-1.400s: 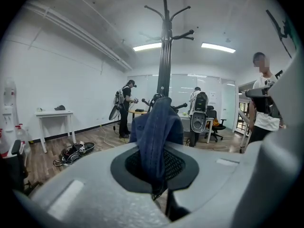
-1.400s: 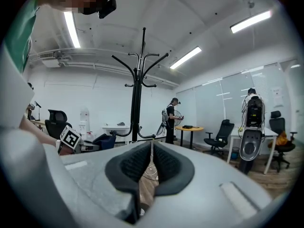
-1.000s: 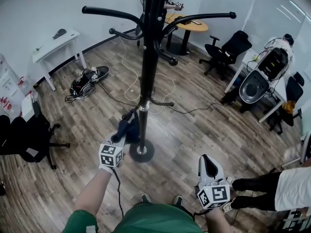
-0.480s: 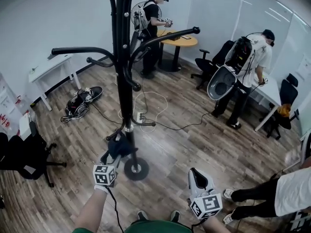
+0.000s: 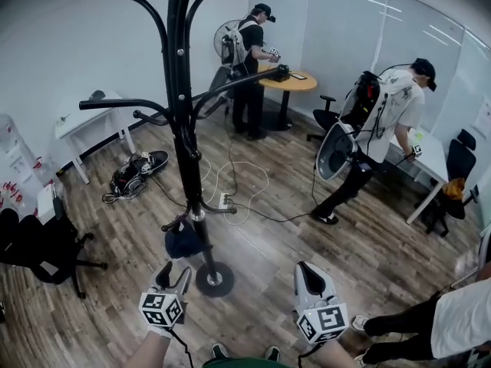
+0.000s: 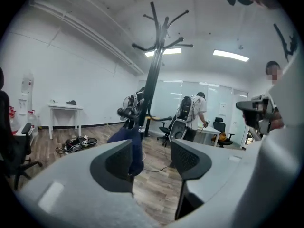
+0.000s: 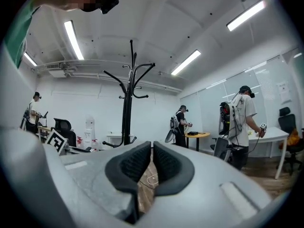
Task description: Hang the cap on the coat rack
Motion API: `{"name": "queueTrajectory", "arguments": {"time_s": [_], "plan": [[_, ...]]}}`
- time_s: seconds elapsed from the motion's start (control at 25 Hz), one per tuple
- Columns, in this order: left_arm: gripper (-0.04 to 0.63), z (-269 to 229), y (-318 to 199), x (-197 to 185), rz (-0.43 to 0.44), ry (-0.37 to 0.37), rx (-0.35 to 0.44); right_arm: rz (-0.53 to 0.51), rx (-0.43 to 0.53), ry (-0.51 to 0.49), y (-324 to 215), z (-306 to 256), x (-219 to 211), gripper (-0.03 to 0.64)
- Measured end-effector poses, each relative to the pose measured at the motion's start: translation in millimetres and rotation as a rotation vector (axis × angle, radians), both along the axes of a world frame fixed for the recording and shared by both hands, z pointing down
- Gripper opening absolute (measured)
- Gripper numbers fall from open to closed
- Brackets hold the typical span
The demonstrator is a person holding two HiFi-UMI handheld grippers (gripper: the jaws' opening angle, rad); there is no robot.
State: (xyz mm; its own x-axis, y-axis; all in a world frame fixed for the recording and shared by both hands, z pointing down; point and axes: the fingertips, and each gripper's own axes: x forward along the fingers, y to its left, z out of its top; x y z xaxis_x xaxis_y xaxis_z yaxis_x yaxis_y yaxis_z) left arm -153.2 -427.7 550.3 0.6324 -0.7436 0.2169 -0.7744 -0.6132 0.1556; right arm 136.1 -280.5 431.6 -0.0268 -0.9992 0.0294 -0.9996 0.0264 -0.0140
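Observation:
The black coat rack (image 5: 182, 129) stands on a round base (image 5: 215, 279) in front of me. A dark blue cap (image 5: 184, 240) hangs on one of its low hooks. My left gripper (image 5: 174, 273) is just below and in front of the cap, apart from it. Its jaws are opening and nothing is between them. In the left gripper view the cap (image 6: 129, 146) hangs just beyond the left gripper (image 6: 151, 148), with the rack's pole (image 6: 154, 80) behind. My right gripper (image 5: 308, 273) is low at the right, shut and empty, also the right gripper (image 7: 152, 151).
A person (image 5: 249, 67) stands at a round wooden table (image 5: 288, 81) at the back. Another person (image 5: 376, 129) with a backpack walks at the right. Cables (image 5: 238, 179) and a dark bundle (image 5: 134, 175) lie on the wood floor. A white table (image 5: 84, 125) and black chair (image 5: 38, 240) stand left.
My left gripper has opened, let go of the cap and drawn back toward me. The cap stays on the low hook. The head view has tilted up, showing more of the room.

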Motion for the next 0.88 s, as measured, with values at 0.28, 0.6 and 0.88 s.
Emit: {"name": "queueTrajectory", "arguments": {"time_s": [0.28, 0.6, 0.88], "plan": [[0.068, -106.1, 57.8, 79.5, 0.149, 0.109, 0.177, -0.041, 0.074, -0.022, -3.0, -28.8, 6.2, 0.017], [0.023, -175.8, 69.7, 112.7, 0.106, 0.197, 0.270, -0.053, 0.139, -0.022, -1.0, -60.3, 22.9, 0.017], [0.021, -181.3, 67.5, 112.6, 0.059, 0.229, 0.249, -0.068, 0.170, -0.023, 1.5, -68.1, 26.5, 0.017]]}}
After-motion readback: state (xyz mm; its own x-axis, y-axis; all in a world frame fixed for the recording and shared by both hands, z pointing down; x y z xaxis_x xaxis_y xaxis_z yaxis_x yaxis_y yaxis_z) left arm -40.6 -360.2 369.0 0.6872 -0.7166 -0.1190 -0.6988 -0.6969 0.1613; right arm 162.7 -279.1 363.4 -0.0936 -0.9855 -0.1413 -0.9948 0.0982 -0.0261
